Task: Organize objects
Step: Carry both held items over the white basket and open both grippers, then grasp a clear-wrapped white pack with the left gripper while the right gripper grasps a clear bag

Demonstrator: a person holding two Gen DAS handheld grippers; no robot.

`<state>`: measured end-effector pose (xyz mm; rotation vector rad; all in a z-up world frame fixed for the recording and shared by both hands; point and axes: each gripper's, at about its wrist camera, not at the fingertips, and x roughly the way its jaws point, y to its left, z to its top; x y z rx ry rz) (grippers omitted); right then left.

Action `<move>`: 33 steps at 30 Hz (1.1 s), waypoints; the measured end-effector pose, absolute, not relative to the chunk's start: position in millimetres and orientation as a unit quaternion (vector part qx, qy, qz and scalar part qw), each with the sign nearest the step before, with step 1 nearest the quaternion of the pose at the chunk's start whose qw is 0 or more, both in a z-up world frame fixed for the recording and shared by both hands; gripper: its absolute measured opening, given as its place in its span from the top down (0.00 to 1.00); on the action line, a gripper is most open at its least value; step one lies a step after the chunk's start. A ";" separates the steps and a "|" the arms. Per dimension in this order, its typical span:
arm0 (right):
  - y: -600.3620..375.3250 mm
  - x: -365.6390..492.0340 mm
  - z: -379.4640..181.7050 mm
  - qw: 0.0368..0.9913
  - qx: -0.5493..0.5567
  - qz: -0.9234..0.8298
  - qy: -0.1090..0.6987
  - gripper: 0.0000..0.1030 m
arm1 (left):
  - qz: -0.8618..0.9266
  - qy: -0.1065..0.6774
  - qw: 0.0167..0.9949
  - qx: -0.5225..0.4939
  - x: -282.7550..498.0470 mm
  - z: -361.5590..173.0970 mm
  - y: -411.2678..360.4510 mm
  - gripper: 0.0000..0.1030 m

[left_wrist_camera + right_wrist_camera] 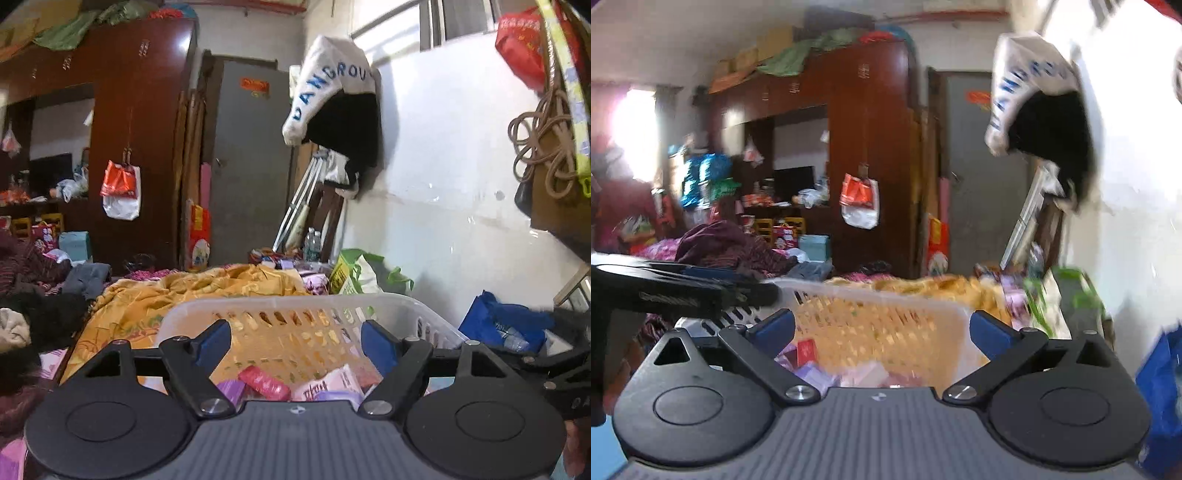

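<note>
A white slotted plastic basket [280, 301] sits on the bed, right in front of both grippers. Inside it lie small packets: a red one [264, 382], a white and pink one [332, 384] and a purple one [231, 389]. My left gripper [295, 332] is open above the basket's near side, with nothing between its blue pads. In the blurred right wrist view my right gripper [882, 321] stands wide open over the same basket [886, 295], also empty. A red packet [807, 350] shows below it. The black body of the left tool [683, 291] reaches in from the left at the basket's rim.
A crumpled yellow bedspread [166, 295] lies behind the basket, with piles of dark clothes [37, 280] to the left. A blue bag [495, 321] and a green bag [354, 273] stand by the white wall on the right. A dark wardrobe [140, 129] and a grey door [251, 166] stand at the back.
</note>
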<state>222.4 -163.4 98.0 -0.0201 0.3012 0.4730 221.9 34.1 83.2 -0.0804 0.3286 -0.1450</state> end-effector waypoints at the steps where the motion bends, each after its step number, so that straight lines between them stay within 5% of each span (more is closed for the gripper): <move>1: -167.0 214.5 93.3 0.960 -0.007 0.230 0.158 0.00 | -0.072 0.153 0.985 -0.033 205.6 80.5 32.6 0.22; 12: -186.1 80.4 -11.8 0.926 0.015 0.318 0.203 0.01 | -0.148 0.139 0.977 -0.070 58.1 -8.7 35.7 0.22; 19: -167.5 83.7 -14.7 0.925 -0.041 0.319 0.201 0.38 | -0.167 0.166 0.971 -0.046 62.0 -26.9 22.1 0.22; 21: -175.1 84.0 -10.7 0.924 -0.037 0.321 0.203 0.56 | -0.169 0.168 0.970 -0.043 61.9 -30.0 18.4 0.22; 25: -191.1 84.4 -4.6 0.932 -0.024 0.307 0.191 0.57 | -0.171 0.169 0.971 -0.012 57.6 -38.6 2.7 0.22; 29: -201.0 82.6 -2.2 0.936 -0.014 0.302 0.182 0.57 | -0.143 0.171 0.974 0.030 56.0 -44.7 -11.8 0.42; 33: -202.7 83.6 -1.1 0.937 -0.011 0.300 0.178 0.57 | -0.129 0.166 0.976 0.050 50.5 -48.5 -17.9 0.47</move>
